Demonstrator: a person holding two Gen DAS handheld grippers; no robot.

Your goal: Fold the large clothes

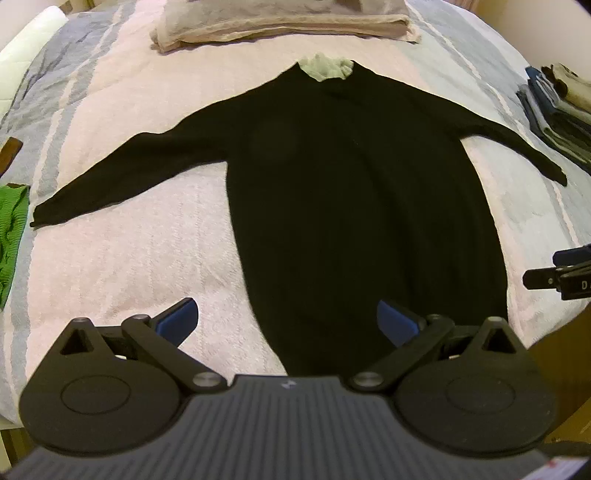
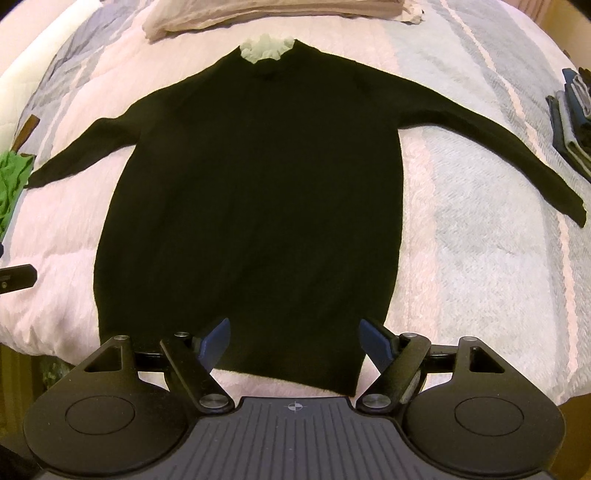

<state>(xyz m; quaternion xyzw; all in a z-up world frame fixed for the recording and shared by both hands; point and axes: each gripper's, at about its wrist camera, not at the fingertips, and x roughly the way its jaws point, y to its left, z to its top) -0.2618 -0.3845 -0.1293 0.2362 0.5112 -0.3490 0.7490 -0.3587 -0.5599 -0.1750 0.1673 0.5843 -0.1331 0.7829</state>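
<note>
A black long-sleeved sweater [image 1: 354, 192] [image 2: 255, 192] lies flat on the bed, sleeves spread out to both sides, with a pale frilly collar [image 1: 327, 66] [image 2: 267, 48] at the far end. My left gripper [image 1: 286, 321] hovers open over the sweater's near hem, toward its left corner. My right gripper [image 2: 295, 341] hangs open over the hem's right part. Nothing is between either pair of blue pads. The right gripper's tip [image 1: 557, 277] shows at the left wrist view's right edge, and the left gripper's tip [image 2: 16, 278] at the right wrist view's left edge.
The bed is covered by a pink and blue-grey striped blanket [image 1: 122, 236] [image 2: 480, 221]. A folded beige cloth [image 1: 280, 22] [image 2: 266, 14] lies beyond the collar. A green garment [image 1: 11, 229] [image 2: 11, 181] sits at the left edge, a stack of dark folded clothes [image 1: 557, 110] [image 2: 572, 125] at the right.
</note>
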